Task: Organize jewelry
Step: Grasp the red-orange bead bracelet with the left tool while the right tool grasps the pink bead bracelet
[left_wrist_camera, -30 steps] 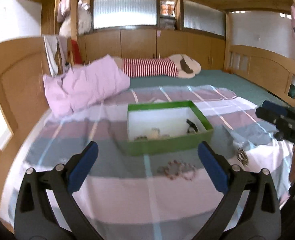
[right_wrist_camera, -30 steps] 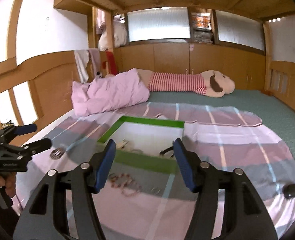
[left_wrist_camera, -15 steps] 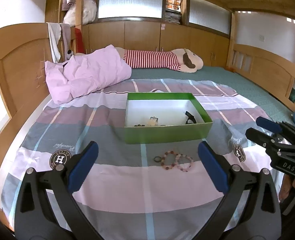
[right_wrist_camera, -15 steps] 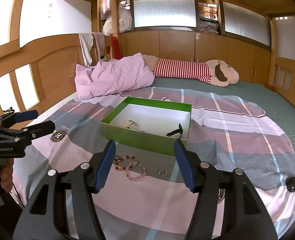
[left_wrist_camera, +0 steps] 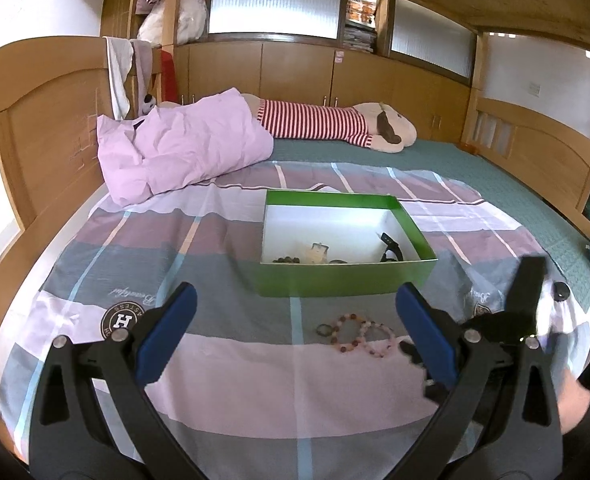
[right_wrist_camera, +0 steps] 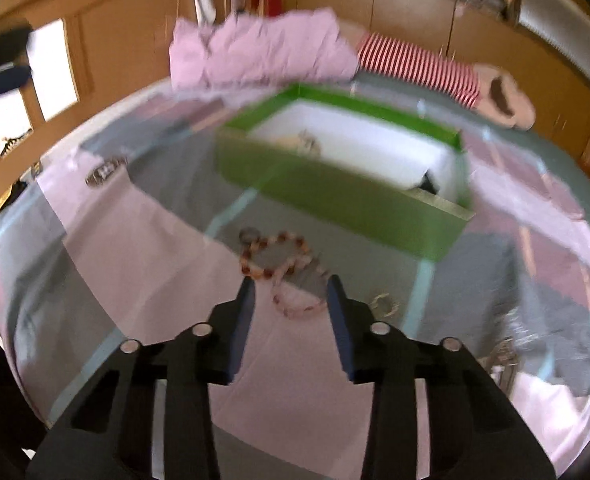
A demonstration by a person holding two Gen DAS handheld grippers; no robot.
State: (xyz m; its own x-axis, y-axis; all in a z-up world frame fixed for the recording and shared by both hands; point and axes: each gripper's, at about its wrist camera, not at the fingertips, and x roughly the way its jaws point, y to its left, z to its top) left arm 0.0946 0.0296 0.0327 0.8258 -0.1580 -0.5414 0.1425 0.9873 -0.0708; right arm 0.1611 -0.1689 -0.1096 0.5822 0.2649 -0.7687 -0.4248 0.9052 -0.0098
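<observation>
A green box (left_wrist_camera: 343, 280) with a white inside stands on the bedspread and holds several small pieces of jewelry. Two bead bracelets (left_wrist_camera: 359, 334) and a small ring (left_wrist_camera: 325, 329) lie on the spread in front of it. My left gripper (left_wrist_camera: 293, 320) is open, held above the spread short of them. My right gripper (right_wrist_camera: 291, 298) is open, low over the spread, its fingertips on either side of the pale pink bracelet (right_wrist_camera: 295, 300). The reddish bracelet (right_wrist_camera: 271, 252) lies just beyond it. A gold ring (right_wrist_camera: 385, 304) lies right of the right finger. The box also shows in the right wrist view (right_wrist_camera: 335, 196).
A pink pillow (left_wrist_camera: 179, 148) and a striped plush toy (left_wrist_camera: 335, 124) lie at the far end of the bed. Wooden rails (left_wrist_camera: 35, 120) run along both sides. A small black round object (left_wrist_camera: 561, 290) lies on the spread at right.
My right gripper has dropped down and forward to the bracelets, and its jaws have narrowed. My left gripper has drawn slightly closer and stays wide open.
</observation>
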